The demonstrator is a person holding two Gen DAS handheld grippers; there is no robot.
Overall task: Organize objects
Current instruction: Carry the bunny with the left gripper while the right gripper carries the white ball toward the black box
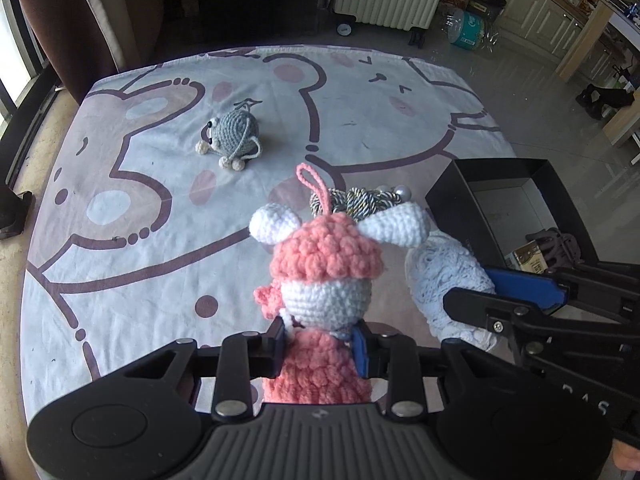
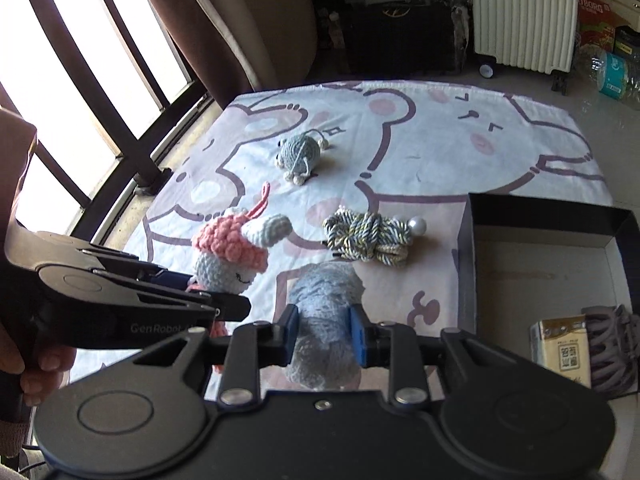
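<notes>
Both grippers are gripping soft toys above the cartoon sheet.

The left gripper [image 1: 320, 340] is clenching a pink-and-white crochet doll [image 1: 320, 276] at lower centre; the right gripper [image 2: 324, 334] is clamping a pale blue knitted bundle [image 2: 324, 320]. The black box [image 2: 476, 264] is sitting at the right edge, while open sheet [image 1: 140, 280] is stretching left, past the rope knot [image 2: 370, 236] and grey crochet toy [image 1: 234, 132].

Left hand-held gripper [image 1: 320, 340] clamped shut — right hand-held gripper [image 2: 324, 332] likewise, side by side.
</notes>
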